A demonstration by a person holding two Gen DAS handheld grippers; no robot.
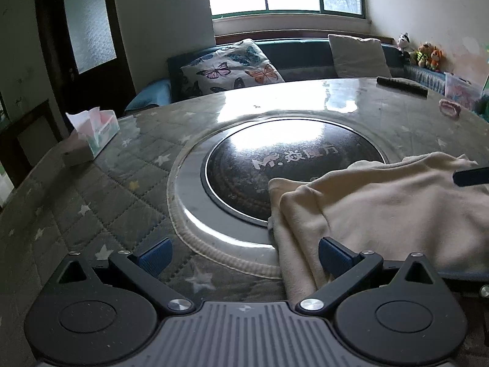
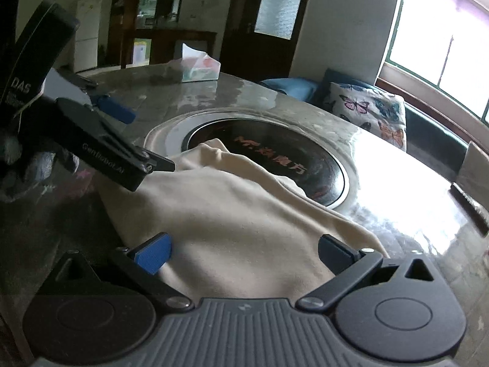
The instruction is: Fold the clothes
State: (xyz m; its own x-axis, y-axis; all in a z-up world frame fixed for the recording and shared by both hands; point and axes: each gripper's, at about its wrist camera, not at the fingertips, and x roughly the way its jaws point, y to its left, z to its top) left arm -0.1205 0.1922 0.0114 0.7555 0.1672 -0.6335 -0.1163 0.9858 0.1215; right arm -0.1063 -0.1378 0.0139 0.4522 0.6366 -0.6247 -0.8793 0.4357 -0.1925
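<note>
At the near edge of the round glass-topped table (image 1: 91, 189), the cream fleece garment (image 1: 382, 208) is lying rumpled, partly over the black inset hob. You are holding both the left gripper (image 1: 244, 255) and right gripper (image 2: 244, 255) wide open, gripping nothing; pinch a hem edge squarely before folding.

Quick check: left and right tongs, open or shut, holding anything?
Left tongs: open, holding nothing, beside the cream garment.
Right tongs: open, over the garment, nothing gripped.
</note>
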